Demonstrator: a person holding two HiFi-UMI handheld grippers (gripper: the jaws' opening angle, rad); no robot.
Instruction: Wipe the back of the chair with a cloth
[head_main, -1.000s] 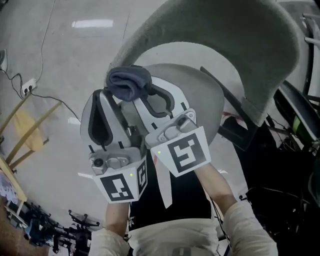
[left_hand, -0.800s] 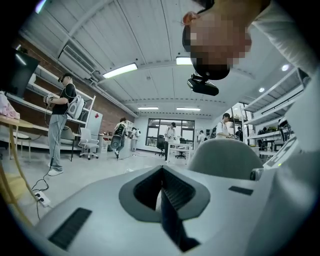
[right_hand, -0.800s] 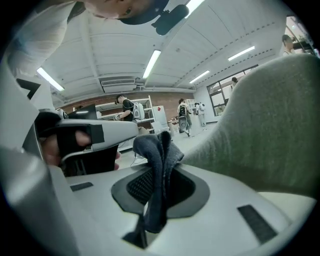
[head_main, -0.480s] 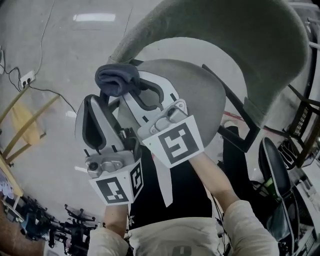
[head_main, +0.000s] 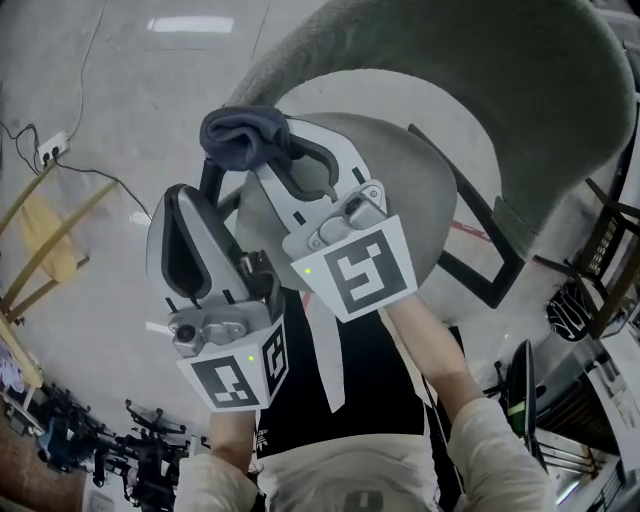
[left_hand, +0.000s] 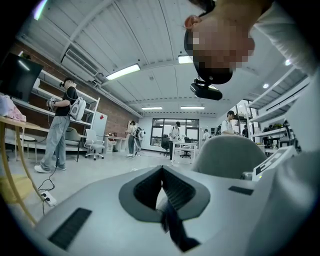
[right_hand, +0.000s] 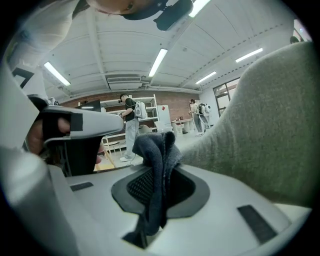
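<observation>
The chair's grey fabric back (head_main: 480, 90) curves across the top right of the head view, with the round grey seat (head_main: 410, 190) under it. My right gripper (head_main: 262, 152) is shut on a bunched dark blue cloth (head_main: 240, 135), held near the left end of the chair back. In the right gripper view the cloth (right_hand: 157, 150) stands up between the jaws and the chair back (right_hand: 270, 130) fills the right side, close but apart. My left gripper (head_main: 190, 200) hangs beside and below the right one, jaws together with nothing between them. It faces the chair back (left_hand: 227, 155) from farther off.
A power strip with cable (head_main: 50, 150) and a yellow wooden frame (head_main: 50, 250) lie on the floor at left. Black frames and gear (head_main: 600, 270) crowd the right side. Several people (left_hand: 60, 125) stand far off in the room.
The right gripper with the cloth has risen a little along the left end of the chair back. The left gripper has stayed beside it, lower down.
</observation>
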